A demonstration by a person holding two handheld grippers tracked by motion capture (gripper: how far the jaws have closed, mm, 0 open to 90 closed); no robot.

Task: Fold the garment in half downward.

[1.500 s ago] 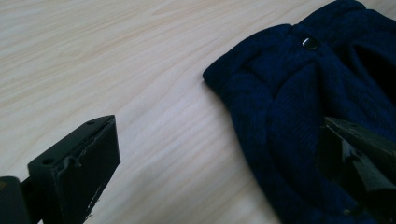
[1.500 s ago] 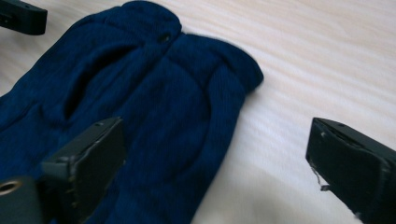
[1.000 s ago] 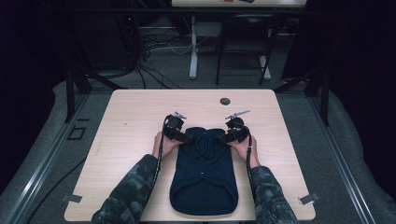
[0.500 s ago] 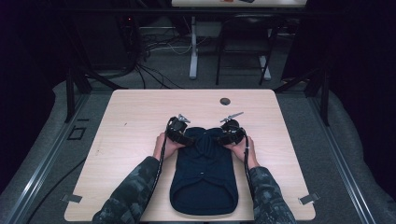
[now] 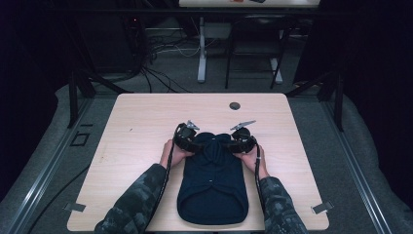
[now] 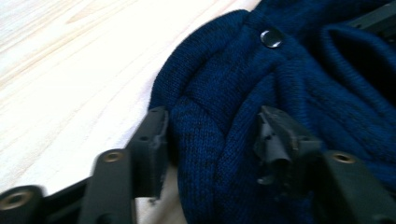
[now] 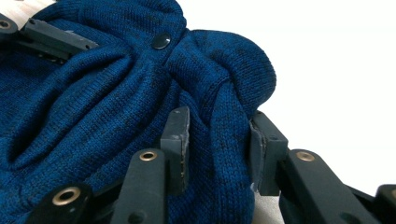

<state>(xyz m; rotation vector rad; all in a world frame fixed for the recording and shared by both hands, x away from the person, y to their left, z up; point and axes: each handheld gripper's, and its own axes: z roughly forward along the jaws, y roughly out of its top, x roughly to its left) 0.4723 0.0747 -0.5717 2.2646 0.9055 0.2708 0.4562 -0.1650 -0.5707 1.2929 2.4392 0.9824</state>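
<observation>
Dark blue knit garment [image 5: 213,187] flat on table [image 5: 146,122], near-centre, hem toward person, well short of the round grommet hole [image 5: 234,106] at far edge. Pinched at both upper corners, prob. to lift or fold evenly w/o skewing. Left gripper [image 6: 212,135] at corner left of the snap button [image 6: 271,37]; jaws just been closing, part-shut, knit fold bunched between, pads pressing. Right gripper [image 7: 217,140] opp. corner, same: closing, clamped on fold. Both hands low, forearms angled inward, grippers pointing toward each other.
</observation>
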